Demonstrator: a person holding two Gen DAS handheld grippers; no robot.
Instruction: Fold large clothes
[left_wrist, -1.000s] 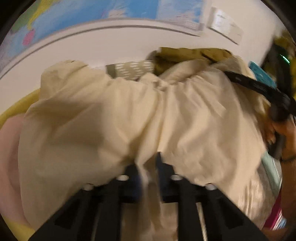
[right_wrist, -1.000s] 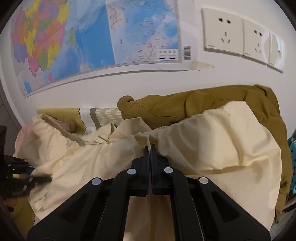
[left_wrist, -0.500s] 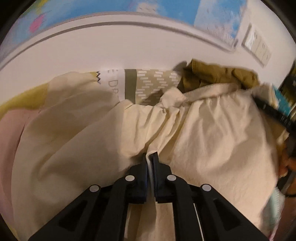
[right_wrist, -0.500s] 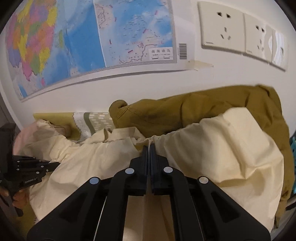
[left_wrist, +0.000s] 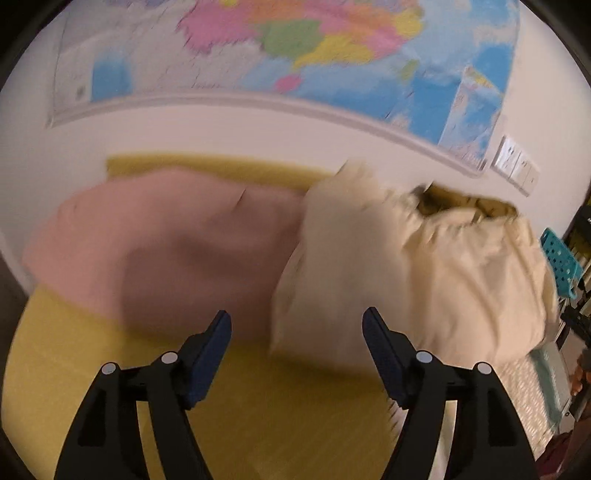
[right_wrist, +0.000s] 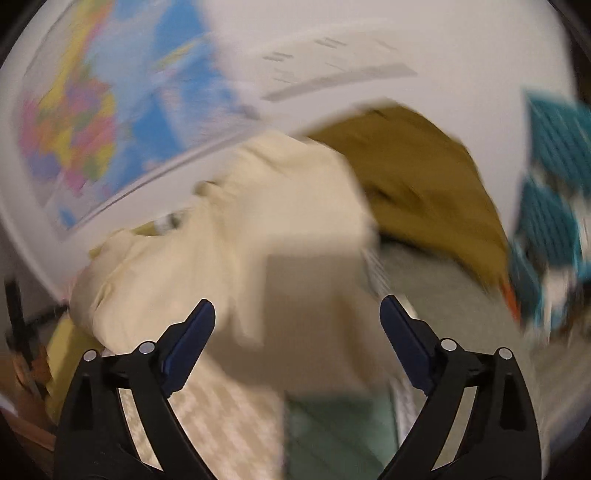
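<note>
Both tools have just sprung open, left tool (left_wrist: 296, 325) and right tool (right_wrist: 297, 314) empty; the cream garment (left_wrist: 424, 273) lies dropped in a heap by the far wall, apparently done with

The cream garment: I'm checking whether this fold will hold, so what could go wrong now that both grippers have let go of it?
1. The cream garment lies bunched, not flat; left gripper and right gripper have just opened with nothing between the jaws, so the fold may slump.
2. It overlaps the pink garment and leans on the mustard garment; regrasping might snag those.
3. Both views are blurred, so its edges are hard to judge.
</note>
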